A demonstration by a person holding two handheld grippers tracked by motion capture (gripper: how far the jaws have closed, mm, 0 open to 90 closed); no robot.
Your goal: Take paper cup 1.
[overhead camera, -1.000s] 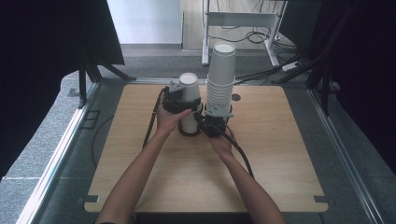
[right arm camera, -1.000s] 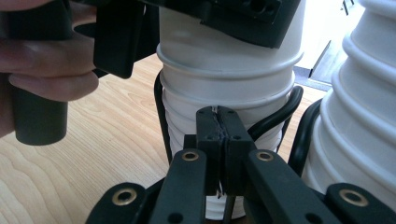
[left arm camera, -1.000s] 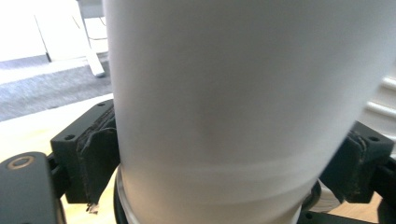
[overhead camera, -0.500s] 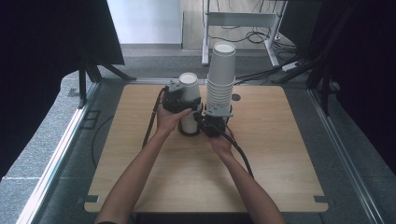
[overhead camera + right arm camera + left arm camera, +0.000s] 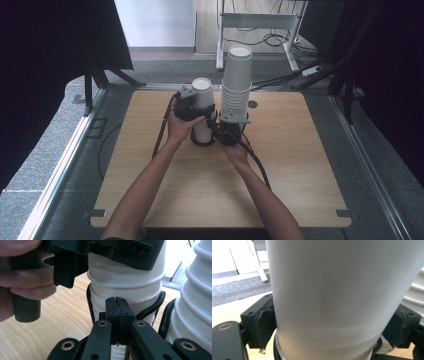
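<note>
Wooden table (image 5: 300, 165): tall cup stack (image 5: 236, 82), short cup stack (image 5: 202, 112).

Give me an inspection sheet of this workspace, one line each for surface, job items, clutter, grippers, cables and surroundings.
Surface: wooden table, mostly bare.
Job's things: short stack of white paper cups standing in a black ring holder; tall cup stack beside it.
Clutter: nothing seen.
Grippers: left gripper has its jaws clamped on the top cup of the short stack; right gripper has its jaws closed together against a lower cup of the short stack, and whether they pinch anything cannot be told.
Cables: a black cable trails from each gripper across the table.
Surroundings: grey carpet, white metal frame with loose wires behind the table, dark panels at both sides.
</note>
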